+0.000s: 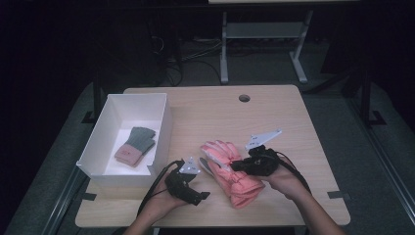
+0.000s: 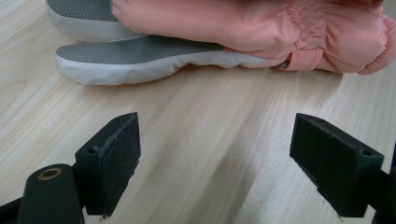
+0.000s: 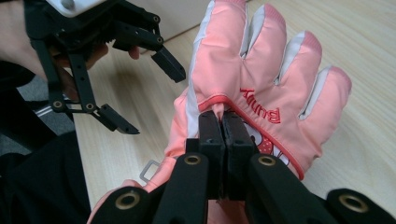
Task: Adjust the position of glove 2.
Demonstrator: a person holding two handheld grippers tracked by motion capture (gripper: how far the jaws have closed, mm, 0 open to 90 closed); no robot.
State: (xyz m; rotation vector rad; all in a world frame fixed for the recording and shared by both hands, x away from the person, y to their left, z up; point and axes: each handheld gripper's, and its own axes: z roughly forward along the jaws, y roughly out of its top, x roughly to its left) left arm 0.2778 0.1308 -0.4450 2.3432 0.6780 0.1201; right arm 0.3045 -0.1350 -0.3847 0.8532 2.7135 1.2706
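Note:
A pink padded glove (image 1: 221, 152) lies in the middle of the wooden table (image 1: 293, 127), fingers pointing away from me. My right gripper (image 1: 235, 166) reaches onto it from the right. In the right gripper view its jaws (image 3: 223, 122) are shut on a pinched fold of the pink glove's (image 3: 266, 74) back, near the red lettering. My left gripper (image 1: 203, 195) rests low on the table just left of the glove's cuff, open and holding nothing (image 2: 224, 158). Ahead of it the pink glove (image 2: 243, 23) shows its grey and white palm side. The left gripper (image 3: 148, 98) also stands open in the right gripper view.
A white open box (image 1: 165, 128) stands at the table's left and holds a grey and pink glove (image 1: 136, 146). A round cable hole (image 1: 244, 98) sits near the far edge. Beyond the table is a dark floor with cables and a desk frame (image 1: 224, 54).

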